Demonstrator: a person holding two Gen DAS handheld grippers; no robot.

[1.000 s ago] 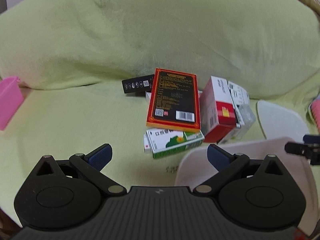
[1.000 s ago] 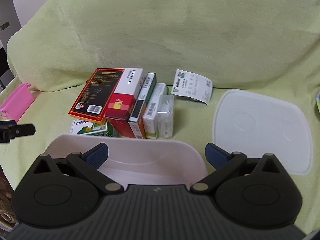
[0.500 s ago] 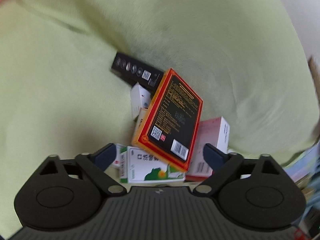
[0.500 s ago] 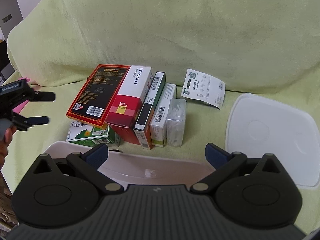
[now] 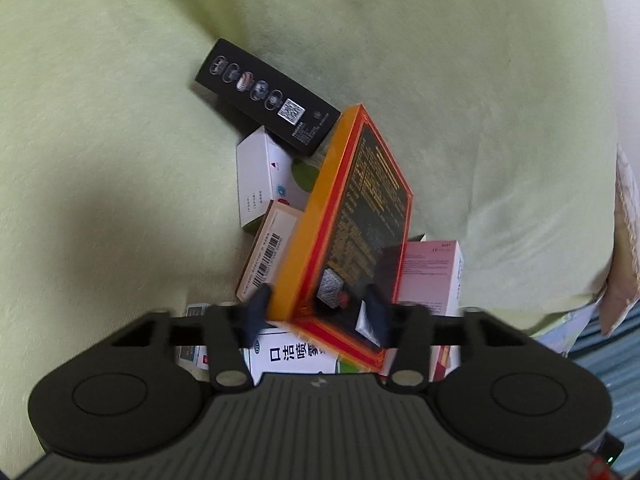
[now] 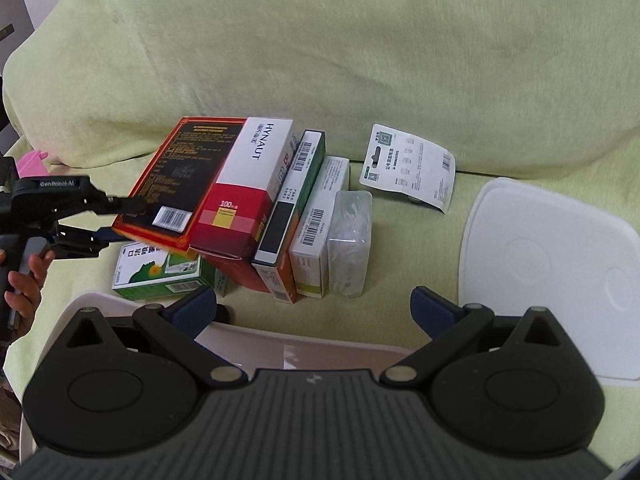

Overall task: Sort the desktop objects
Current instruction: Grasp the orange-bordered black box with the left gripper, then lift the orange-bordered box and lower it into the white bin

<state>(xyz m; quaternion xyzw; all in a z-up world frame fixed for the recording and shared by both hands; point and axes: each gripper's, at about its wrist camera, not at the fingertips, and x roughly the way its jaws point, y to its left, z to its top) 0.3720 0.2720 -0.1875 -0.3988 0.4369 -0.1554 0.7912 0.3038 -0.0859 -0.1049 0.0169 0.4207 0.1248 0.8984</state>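
Note:
A flat black box with an orange-red border (image 5: 360, 208) leans on a pile of small cartons. My left gripper (image 5: 318, 310) is shut on its near end, one finger on the orange side, the other on the black face. In the right wrist view the same box (image 6: 180, 172) is pinched from the left by the left gripper (image 6: 116, 220), above a green-and-white carton (image 6: 160, 272). My right gripper (image 6: 314, 308) stands open and empty over the rim of a white bin (image 6: 320, 352). A red-and-white HYNAUT box (image 6: 244, 196) leans beside the held box.
Several upright cartons and a clear plastic case (image 6: 350, 240) stand right of the HYNAUT box. A hang-card pack (image 6: 408, 168) and a white lid (image 6: 548, 280) lie further right on the green cover. A slim black box (image 5: 268, 96) lies behind the pile. A hand (image 6: 24, 284) holds the left gripper.
My left gripper moved in on the pile and its fingers closed from wide open onto the black and orange box. The right gripper drifted slightly closer and stayed open.

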